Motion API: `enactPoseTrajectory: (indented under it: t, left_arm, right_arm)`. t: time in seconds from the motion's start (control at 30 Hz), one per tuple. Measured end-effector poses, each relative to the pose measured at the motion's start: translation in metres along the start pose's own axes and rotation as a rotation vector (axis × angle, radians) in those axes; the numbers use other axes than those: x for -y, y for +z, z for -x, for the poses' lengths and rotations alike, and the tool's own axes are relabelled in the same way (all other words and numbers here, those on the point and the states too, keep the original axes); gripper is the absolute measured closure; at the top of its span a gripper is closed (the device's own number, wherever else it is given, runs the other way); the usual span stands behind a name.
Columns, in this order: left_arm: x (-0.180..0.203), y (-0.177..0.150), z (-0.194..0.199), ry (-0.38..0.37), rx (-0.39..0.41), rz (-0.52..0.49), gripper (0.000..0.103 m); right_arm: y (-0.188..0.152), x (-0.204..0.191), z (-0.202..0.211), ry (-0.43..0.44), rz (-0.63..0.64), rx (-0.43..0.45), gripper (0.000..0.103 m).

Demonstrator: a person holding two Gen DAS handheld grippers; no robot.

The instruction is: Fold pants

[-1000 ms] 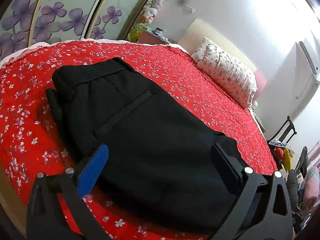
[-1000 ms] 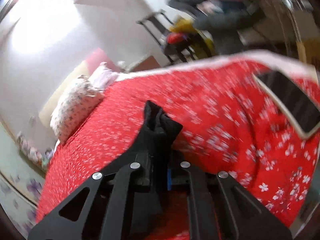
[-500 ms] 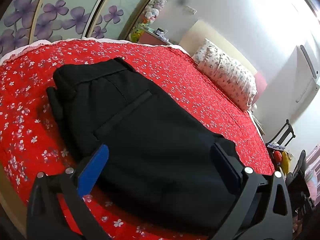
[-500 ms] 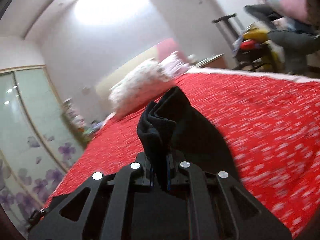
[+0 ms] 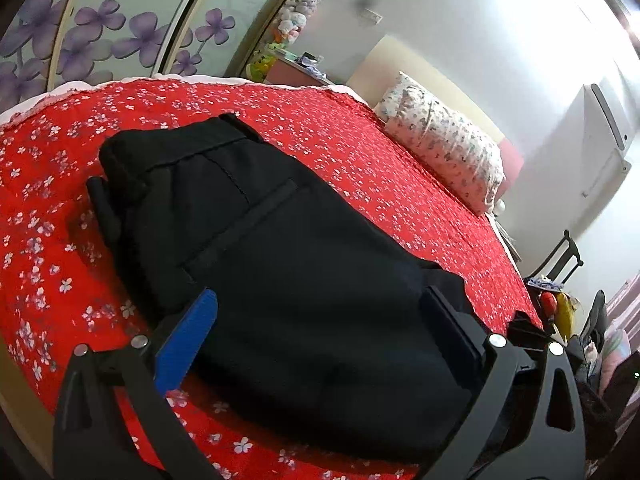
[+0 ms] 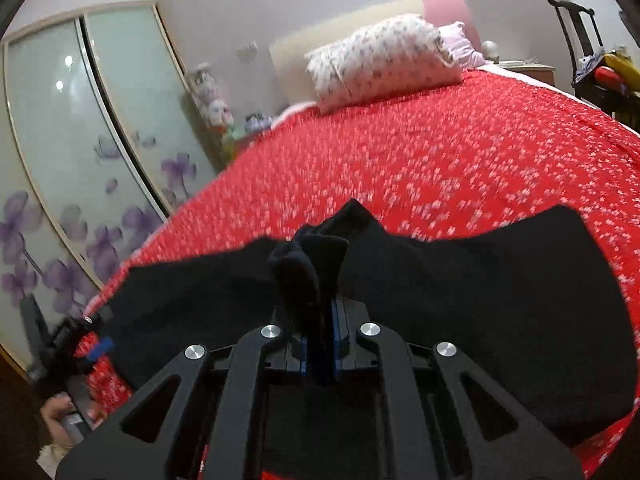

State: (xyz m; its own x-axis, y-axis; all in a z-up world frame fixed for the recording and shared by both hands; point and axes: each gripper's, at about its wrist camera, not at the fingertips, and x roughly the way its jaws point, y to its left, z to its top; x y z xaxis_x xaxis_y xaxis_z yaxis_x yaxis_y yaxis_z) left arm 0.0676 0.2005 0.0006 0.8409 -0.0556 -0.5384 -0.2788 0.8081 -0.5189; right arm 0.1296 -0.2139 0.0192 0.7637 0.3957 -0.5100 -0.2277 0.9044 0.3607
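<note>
The pants (image 5: 304,264) lie flat on the red quilt (image 5: 400,176), near its front edge, waistband toward the wardrobe (image 5: 120,28). A welt pocket faces up.

Left gripper (image 5: 320,332): jaws wide open, one finger on each side of the dark fabric, the blue pad (image 5: 186,336) at the left edge of the cloth. Nothing is clamped.

Right gripper (image 6: 320,344): jaws closed on a bunched fold of the pants (image 6: 500,320). The fold stands up between the fingers; the rest of the fabric spreads to both sides over the quilt (image 6: 440,152).

The left gripper (image 6: 80,344) also shows at the far left edge of the right wrist view, blurred. A pillow (image 6: 380,60) lies at the head of the bed.
</note>
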Motion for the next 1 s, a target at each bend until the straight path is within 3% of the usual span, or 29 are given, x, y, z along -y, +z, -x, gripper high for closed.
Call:
enactPoseTrajectory:
  t: [0.23,0.27,0.37,0.43,0.5,0.57,0.63,0.67,0.73,0.9,1.0]
  left_arm:
    - [-0.004,0.002,0.000,-0.022,-0.003,0.010,0.002]
    - [-0.004,0.002,0.000,-0.022,-0.003,0.009,0.002]
    - [-0.005,0.002,0.000,-0.027,-0.005,0.007,0.002]
    - [-0.007,0.002,0.003,-0.043,-0.005,0.015,0.002]
    - [-0.013,0.004,0.007,-0.086,-0.002,0.051,0.002]
    - [-0.021,0.005,0.012,-0.138,0.009,0.099,0.002]
    - [-0.029,0.007,0.017,-0.174,0.030,0.153,0.002]
    - [-0.033,0.008,0.018,-0.176,0.039,0.170,0.002]
    - [-0.038,0.010,0.020,-0.169,0.047,0.194,0.002]
    - [-0.044,0.009,0.018,-0.166,0.029,0.217,0.002]
    - [-0.044,0.008,0.020,-0.163,0.027,0.202,0.002]
  right_arm:
    - [0.000,-0.036,-0.003,0.032,0.041,0.034,0.094]
    - [-0.003,-0.040,-0.010,0.014,0.069,0.012,0.094]
    - [-0.024,-0.052,-0.049,-0.065,0.193,-0.218,0.091]
    - [-0.033,-0.060,-0.050,-0.087,0.248,-0.253,0.088]
    - [-0.033,-0.065,-0.035,-0.054,0.291,-0.248,0.068]
    - [-0.032,-0.060,-0.016,0.056,0.229,-0.242,0.062]
    - [-0.034,-0.048,0.000,0.222,0.077,-0.267,0.062]
    - [-0.039,-0.042,0.004,0.325,-0.025,-0.298,0.062]
    - [-0.052,-0.039,0.004,0.435,-0.149,-0.337,0.062]
    - [-0.074,-0.040,-0.002,0.480,-0.293,-0.393,0.062]
    - [-0.078,-0.020,-0.011,0.478,-0.454,-0.407,0.062]
